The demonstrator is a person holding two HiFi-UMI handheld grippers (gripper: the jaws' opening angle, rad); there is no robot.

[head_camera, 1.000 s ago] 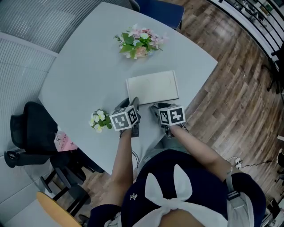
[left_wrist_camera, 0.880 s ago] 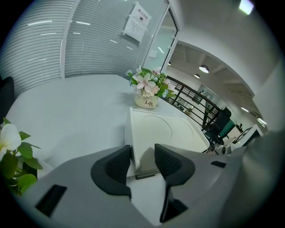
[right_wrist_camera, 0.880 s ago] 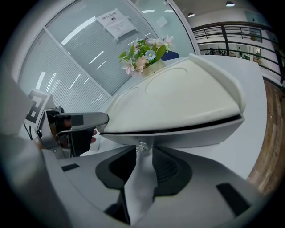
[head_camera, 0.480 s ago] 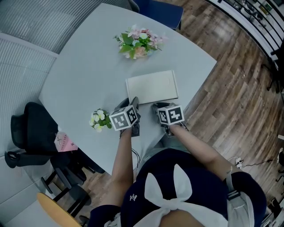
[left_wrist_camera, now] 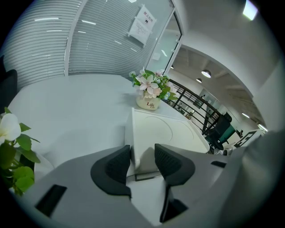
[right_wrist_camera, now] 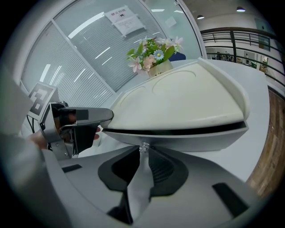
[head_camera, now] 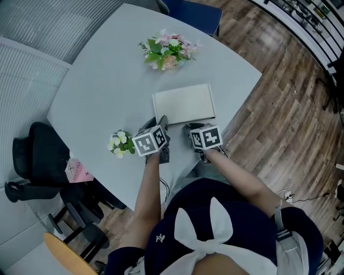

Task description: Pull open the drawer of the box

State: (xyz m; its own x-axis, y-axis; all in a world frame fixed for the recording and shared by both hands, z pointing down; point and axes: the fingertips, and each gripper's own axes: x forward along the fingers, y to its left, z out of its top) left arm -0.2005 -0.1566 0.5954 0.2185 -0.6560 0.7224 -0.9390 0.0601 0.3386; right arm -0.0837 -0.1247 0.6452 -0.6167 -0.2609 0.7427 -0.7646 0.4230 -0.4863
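A flat white box [head_camera: 184,103] lies on the pale table [head_camera: 102,80]. My left gripper [head_camera: 161,124] is at its near left corner. In the left gripper view the box corner [left_wrist_camera: 147,133] sits between the pads of the left gripper [left_wrist_camera: 142,160], which is shut on it. My right gripper [head_camera: 189,129] is at the box's near side. In the right gripper view the right gripper [right_wrist_camera: 143,156] is shut on a small clear knob [right_wrist_camera: 143,148] on the drawer front [right_wrist_camera: 191,140]. A dark seam runs under the lid [right_wrist_camera: 178,102].
A large flower pot [head_camera: 166,52] stands beyond the box and a small flower sprig [head_camera: 120,144] lies left of my left gripper. A black chair [head_camera: 32,156] is at the table's left and a blue chair [head_camera: 193,13] at the far edge. The table edge runs close behind my grippers.
Hardly anything differs. My right gripper has edged slightly toward the box; the left gripper and the box stay where they were.
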